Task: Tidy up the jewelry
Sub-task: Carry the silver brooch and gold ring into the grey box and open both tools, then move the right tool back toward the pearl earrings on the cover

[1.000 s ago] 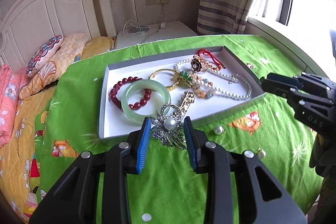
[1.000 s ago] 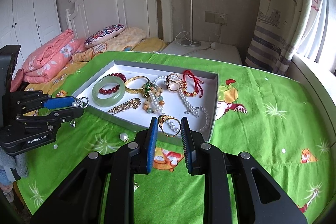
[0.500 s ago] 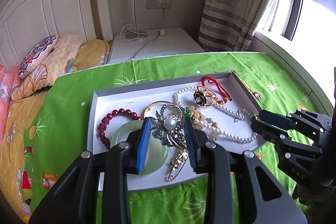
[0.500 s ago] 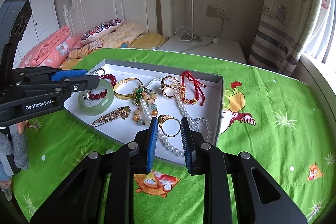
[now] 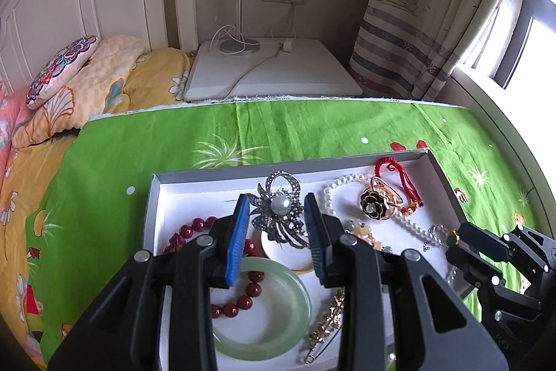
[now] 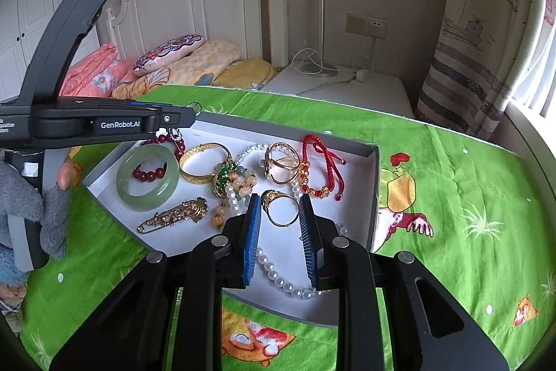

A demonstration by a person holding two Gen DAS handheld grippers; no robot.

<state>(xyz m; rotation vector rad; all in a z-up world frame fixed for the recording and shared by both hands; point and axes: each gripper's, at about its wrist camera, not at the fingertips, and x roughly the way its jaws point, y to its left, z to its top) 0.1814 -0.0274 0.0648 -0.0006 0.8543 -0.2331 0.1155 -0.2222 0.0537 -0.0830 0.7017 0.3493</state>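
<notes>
My left gripper (image 5: 277,211) is shut on a silver brooch with a pearl (image 5: 280,210) and holds it over the back left part of the white jewelry tray (image 5: 194,193). My right gripper (image 6: 278,207) is shut on a gold ring (image 6: 280,208) above the tray's (image 6: 371,193) near right part. In the tray lie a green jade bangle (image 6: 147,176), a red bead bracelet (image 5: 194,228), a gold bangle (image 6: 203,159), a gold pin (image 6: 177,214), a pearl necklace (image 6: 278,277), a black flower ring (image 5: 373,203) and a red cord bracelet (image 6: 319,162).
The tray lies on a green printed sheet (image 5: 278,131) on a bed. Pillows (image 5: 80,82) and a white headboard (image 5: 69,6) are at the back left. A white nightstand with a lamp (image 5: 267,72) stands behind. A curtain and window (image 5: 469,23) are on the right.
Both grippers moved forward from the sheet in front of the tray to over the tray, each still holding its piece. The left one carried the brooch toward the tray's back left.
</notes>
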